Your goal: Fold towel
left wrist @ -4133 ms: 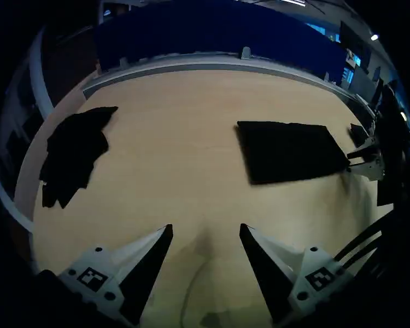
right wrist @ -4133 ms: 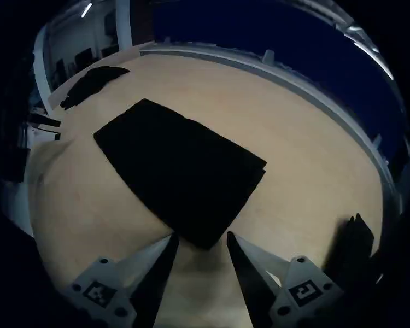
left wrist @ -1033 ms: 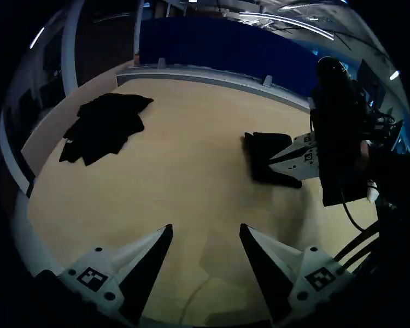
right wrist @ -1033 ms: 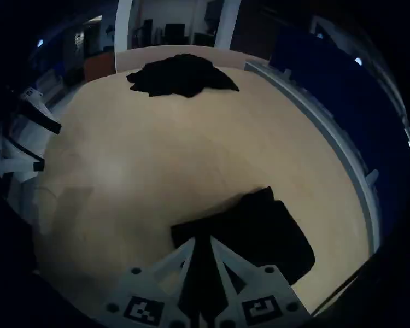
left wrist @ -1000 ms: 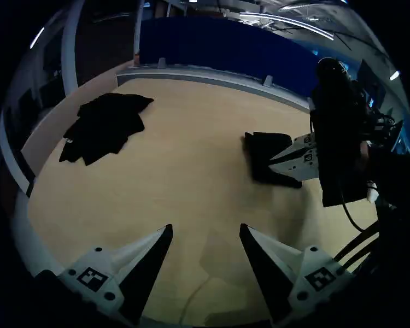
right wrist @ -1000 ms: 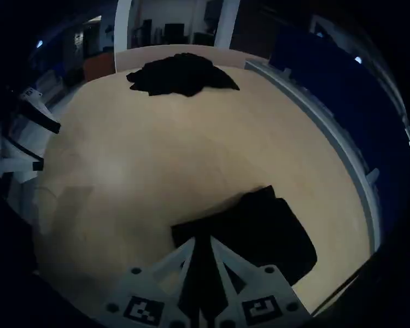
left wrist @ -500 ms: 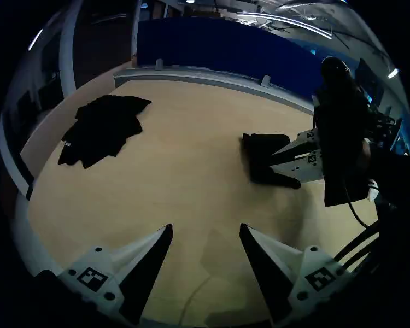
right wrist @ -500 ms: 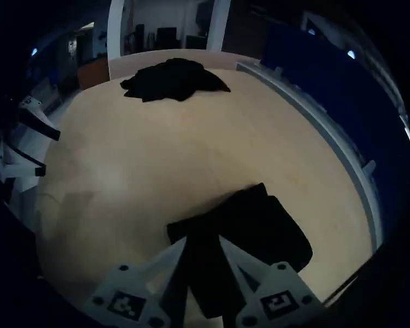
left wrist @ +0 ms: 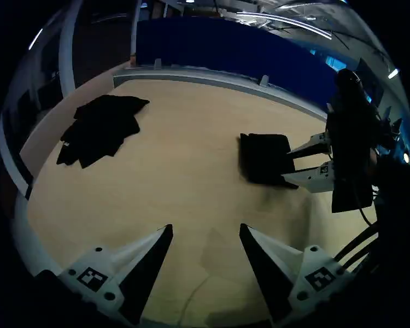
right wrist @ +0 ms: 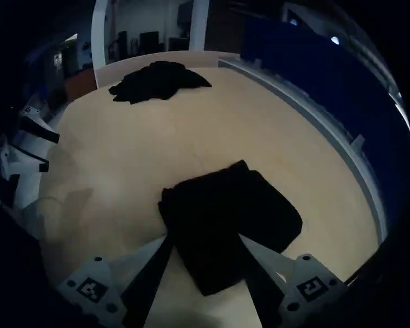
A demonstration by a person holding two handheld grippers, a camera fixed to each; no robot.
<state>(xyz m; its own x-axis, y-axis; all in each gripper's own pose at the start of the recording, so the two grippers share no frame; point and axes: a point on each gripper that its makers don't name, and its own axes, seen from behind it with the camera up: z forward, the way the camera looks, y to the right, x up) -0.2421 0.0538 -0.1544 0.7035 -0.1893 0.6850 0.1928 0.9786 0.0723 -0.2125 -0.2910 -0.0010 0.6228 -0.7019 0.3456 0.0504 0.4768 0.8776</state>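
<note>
A black towel (left wrist: 265,156), folded into a small thick rectangle, lies flat on the light wooden table (left wrist: 194,126). In the left gripper view my right gripper (left wrist: 290,167) stands at the towel's right edge, fingers spread. The right gripper view has the towel (right wrist: 229,216) reaching in between the parted fingers of my right gripper (right wrist: 205,240), which do not press on it. My left gripper (left wrist: 205,229) is open over bare table, well short of the towel, and it appears at the left rim of the right gripper view as the left gripper (right wrist: 51,154).
A crumpled heap of black cloth (left wrist: 101,128) lies at the table's far left corner, seen far back as the cloth heap (right wrist: 156,79) in the right gripper view. A blue partition (left wrist: 232,46) runs along the table's far edge. A person's dark arm (left wrist: 350,153) holds the right gripper.
My right gripper was shut on the folded towel; its fingers have opened and released it, and it has drawn back slightly. The towel now lies flat. My left gripper has hardly moved.
</note>
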